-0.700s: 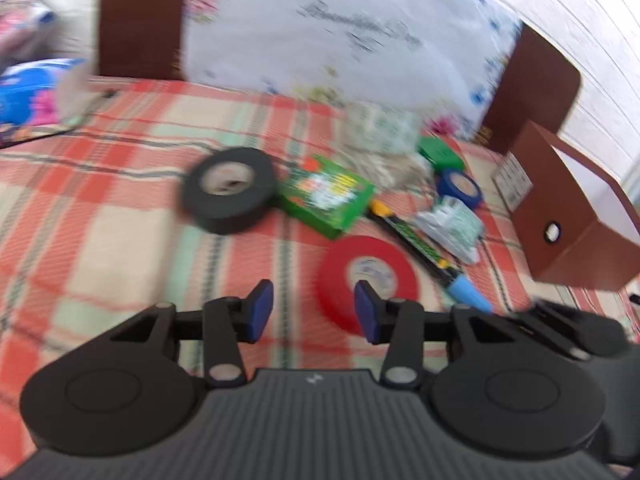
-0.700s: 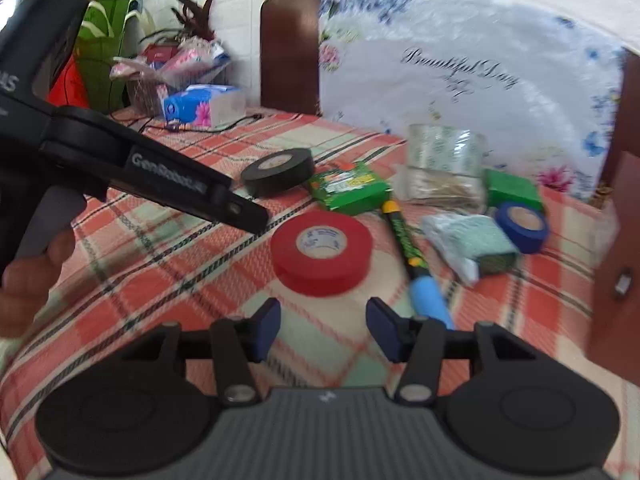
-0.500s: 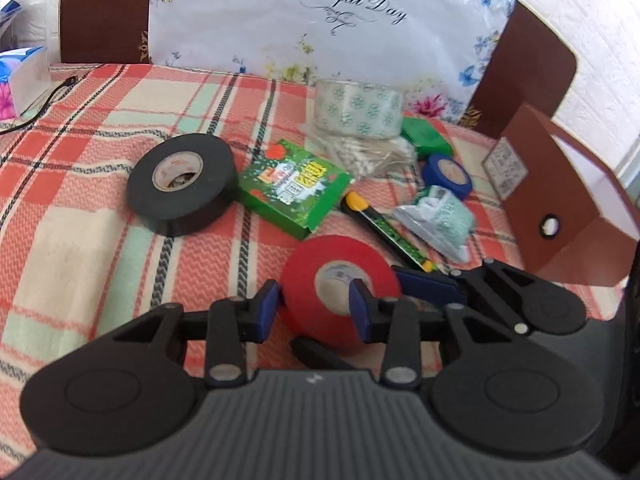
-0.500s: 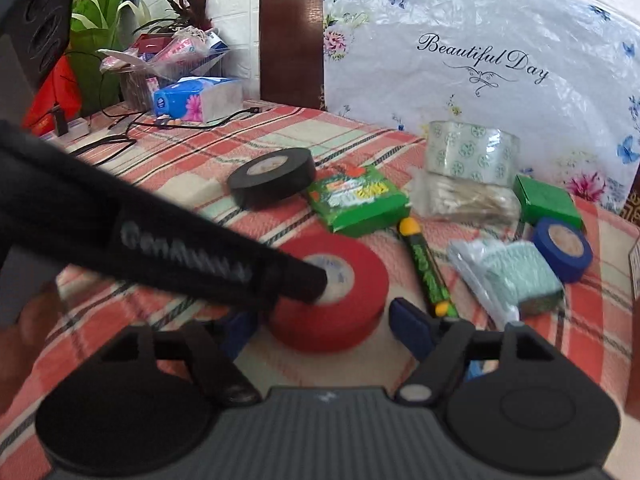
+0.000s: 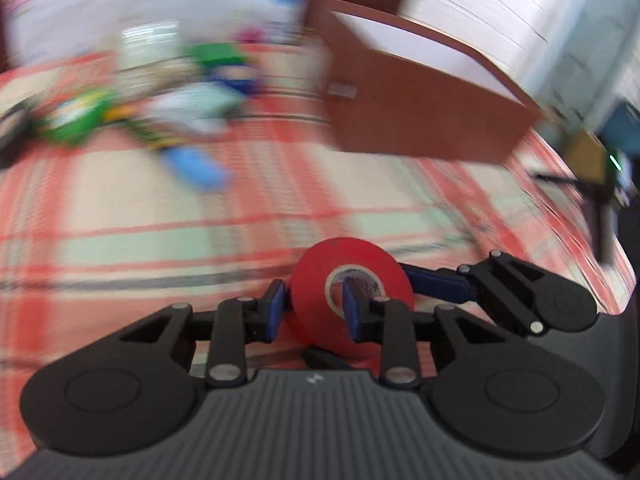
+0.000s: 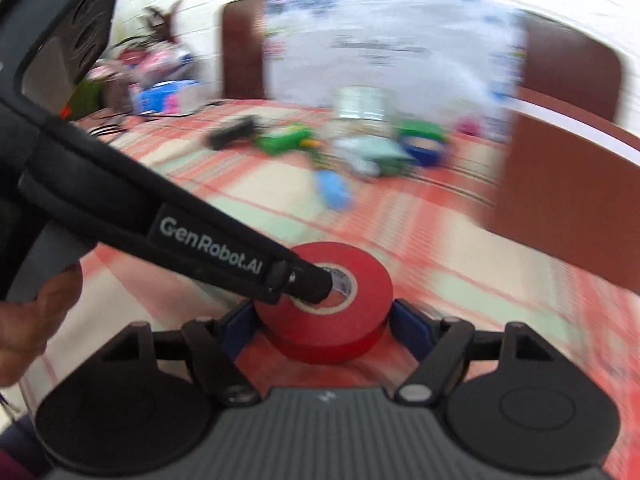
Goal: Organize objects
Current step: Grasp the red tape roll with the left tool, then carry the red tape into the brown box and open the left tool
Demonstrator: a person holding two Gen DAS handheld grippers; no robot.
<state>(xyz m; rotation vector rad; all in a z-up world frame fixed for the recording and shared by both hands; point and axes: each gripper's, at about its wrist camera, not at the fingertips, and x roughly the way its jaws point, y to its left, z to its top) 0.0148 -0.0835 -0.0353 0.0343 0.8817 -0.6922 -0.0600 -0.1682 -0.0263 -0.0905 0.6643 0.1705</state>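
I had the red tape roll point(image 5: 352, 280) pinched in my left gripper point(image 5: 313, 312) — one finger through its core, one outside — above the plaid tablecloth point(image 5: 160, 220). My right gripper point(image 6: 324, 326) flanked the roll, jaws apart; contact unclear. The brown box point(image 5: 420, 108) stood just beyond.

Left gripper point(image 5: 312, 308): matte black body, ribbed grey plate at the rear, two big round discs either side, silver rivets on the linkage arms, blue pads on the fingers point(image 5: 276, 310). Right gripper point(image 6: 324, 324) is the same build, with blue pads and bright screws at the pivots. On the left gripper's black side, seen from the right one, white lettering reads "GenRobot.AI", just behind its tip
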